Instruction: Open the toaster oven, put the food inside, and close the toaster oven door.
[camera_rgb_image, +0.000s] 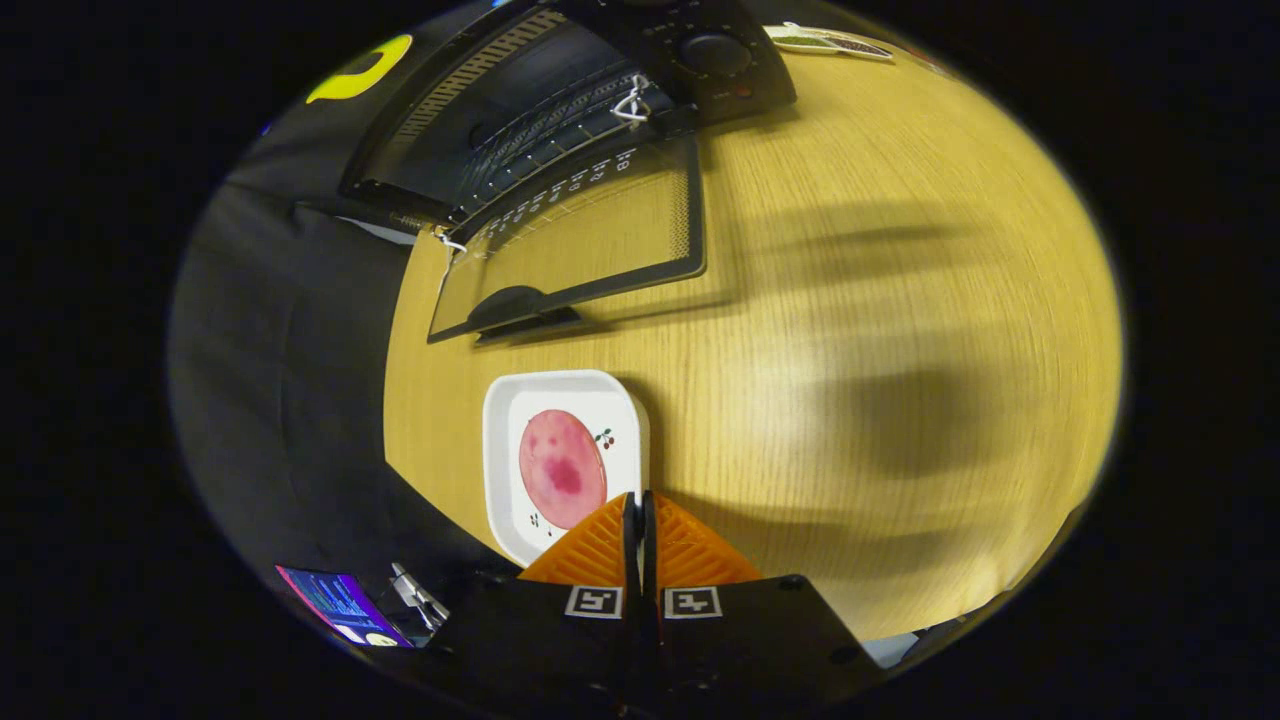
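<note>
Worktop of pale yellow wood grain spreads below my tool, seen from above as I hold it. At the far left stands the black toaster oven, its glass door already swung down flat and resting open over the wood, the dark handle at the door's near edge. Wire racks show inside the open cavity. A round black control knob sits on the oven's right-hand panel.

As I judge it, the first step is done: the oven is open. The food is not yet inside, and the door has yet to be closed afterwards.

The food, a round pink slice of meat, lies flat in a white square dish with rounded corners, near to me and nearer than the open door. The dish stands apart from the door, with bare wood between them.

My tool is closed, its two fingers pressed together with only a thin seam between them, gripping nothing. The tips sit over the near right part of the dish, at the slice's near edge; I cannot tell whether they touch it.

At the far right edge lie some flat packets, too small to make out.
</note>
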